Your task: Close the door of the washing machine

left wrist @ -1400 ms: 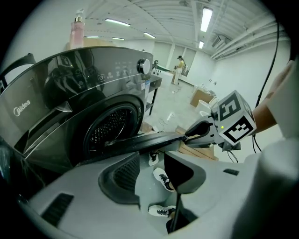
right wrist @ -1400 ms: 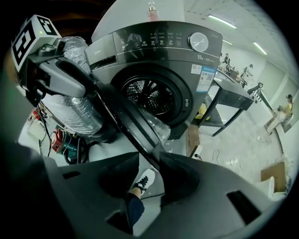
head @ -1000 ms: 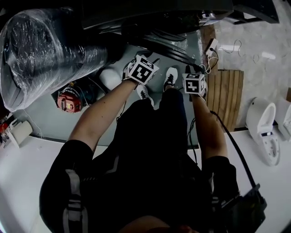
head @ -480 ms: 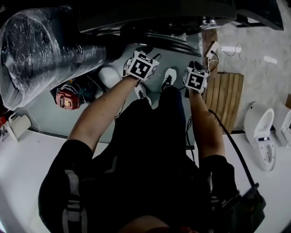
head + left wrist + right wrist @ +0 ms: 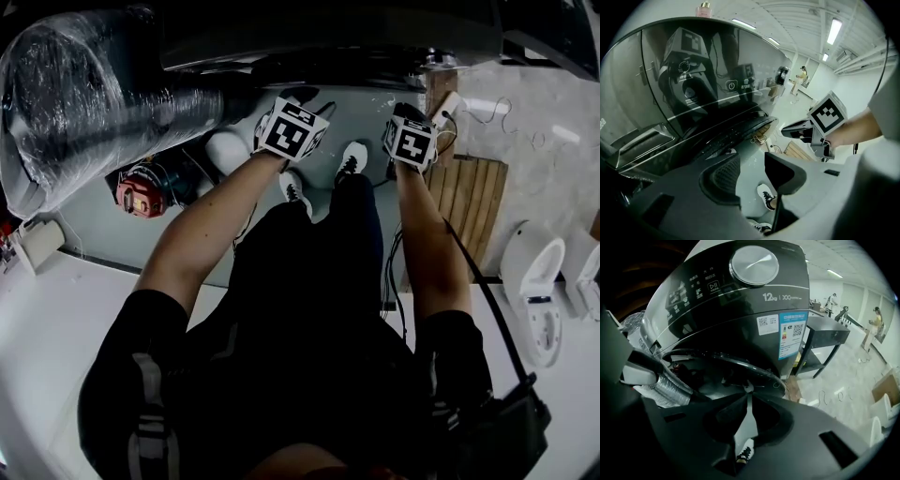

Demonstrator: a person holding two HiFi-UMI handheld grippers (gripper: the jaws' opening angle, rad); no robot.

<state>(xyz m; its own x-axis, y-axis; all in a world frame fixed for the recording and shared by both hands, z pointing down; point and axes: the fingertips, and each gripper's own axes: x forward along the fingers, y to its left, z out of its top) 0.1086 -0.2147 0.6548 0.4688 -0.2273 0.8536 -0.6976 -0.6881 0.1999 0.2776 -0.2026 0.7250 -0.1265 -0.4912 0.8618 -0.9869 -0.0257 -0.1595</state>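
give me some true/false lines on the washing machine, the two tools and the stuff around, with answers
1. The left tool has its jaws apart with nothing between them. True.
2. The right tool grips the door. False: its jaws have just been closing, and their tips are together on nothing.
3. The washing machine has its door shut. False: the door stands open.
4. A blue and white label sits on the machine. True.
5. The plastic-wrapped roll lies on the person's right. False: it is on their left.
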